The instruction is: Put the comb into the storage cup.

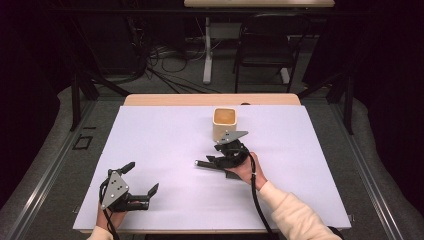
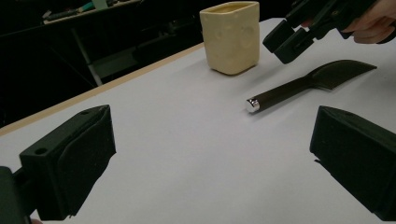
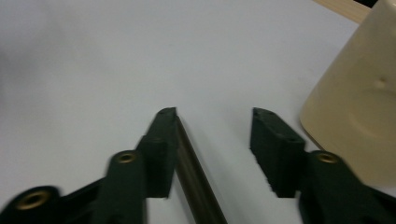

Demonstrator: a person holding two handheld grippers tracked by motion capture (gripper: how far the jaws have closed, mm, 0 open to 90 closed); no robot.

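A dark utensil (image 2: 299,86) with a silver-capped handle and a broad curved blade lies flat on the white sheet (image 1: 165,130), in front of a cream square cup (image 1: 225,122). My right gripper (image 1: 216,154) hovers low over the utensil (image 1: 205,163), beside the cup. In the right gripper view its jaws (image 3: 212,135) stand apart, with the handle (image 3: 196,182) lying between them along the left jaw and a gap to the other. The cup (image 3: 359,107) is just to the right. My left gripper (image 1: 144,176) rests open at the front left, nothing between its jaws (image 2: 210,154).
The white sheet covers a wooden table (image 1: 210,99), whose bare far edge runs just behind the cup (image 2: 231,37). Beyond it stand a black chair (image 1: 265,45), a white table leg (image 1: 207,50) and tangled floor cables (image 1: 165,60). Metal rails (image 1: 50,165) flank the table.
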